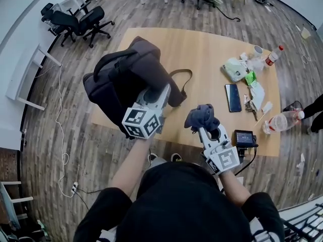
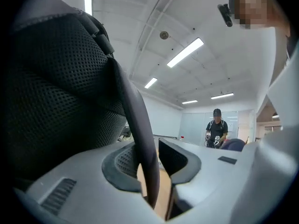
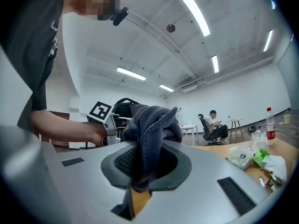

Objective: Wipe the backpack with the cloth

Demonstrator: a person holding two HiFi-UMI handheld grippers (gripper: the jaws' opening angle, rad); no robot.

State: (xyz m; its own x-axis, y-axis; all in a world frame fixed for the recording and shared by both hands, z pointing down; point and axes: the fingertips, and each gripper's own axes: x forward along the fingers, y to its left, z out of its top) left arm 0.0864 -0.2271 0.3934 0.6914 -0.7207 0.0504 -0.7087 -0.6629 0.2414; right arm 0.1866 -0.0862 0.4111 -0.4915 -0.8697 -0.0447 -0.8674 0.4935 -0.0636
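**Left claw.** My left claw [image 2: 159, 166] points level into the backpack [image 1: 121, 79]. Its jaws stand partly apart, at a middling width. A dark strap [image 2: 135, 120] of the backpack runs down between the pads [image 2: 122, 164]. It lies close against the left pad, and a strip of light shows between it and the right pad, so the strap is not pinched. The black mesh back panel of the backpack fills the left gripper view to the left of the jaws.

**Right claw.** My right claw [image 3: 145, 166] is clamped on the cloth [image 3: 152, 125]. The jaws are drawn fully in, and a fold of the dark blue-grey fabric is squeezed between the pads. The rest of the cloth bunches up in a knot above the jaw tips. In the head view this claw is held over the near edge of the table [image 1: 202, 54], to the right of the backpack, and the cloth is clear of it.

**Task object.** The backpack stands at the left end of the wooden table, with its loose tan-edged strap trailing onto the tabletop towards the cloth.
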